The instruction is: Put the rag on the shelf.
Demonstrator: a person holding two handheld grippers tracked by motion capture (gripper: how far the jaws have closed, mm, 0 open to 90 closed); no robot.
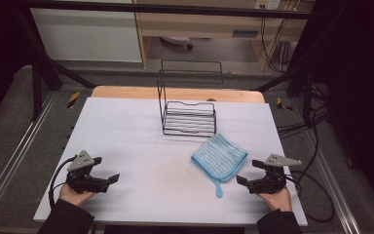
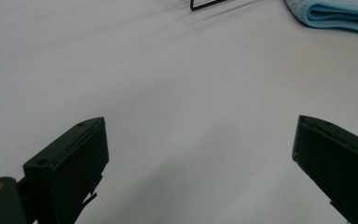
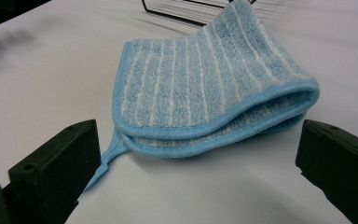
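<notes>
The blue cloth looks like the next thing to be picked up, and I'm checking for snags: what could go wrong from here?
The blue cloth lies folded double, so the open right claw might pinch the top layer alone and the cloth could fall open. Its hanging loop trails loose and might catch on the wire rack nearby.

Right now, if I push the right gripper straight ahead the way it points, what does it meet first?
Most likely the folded blue striped cloth: it lies just ahead of the open right gripper, between the lines of its jaws, with its hanging loop nearest. The wire rack stands beyond.
</notes>
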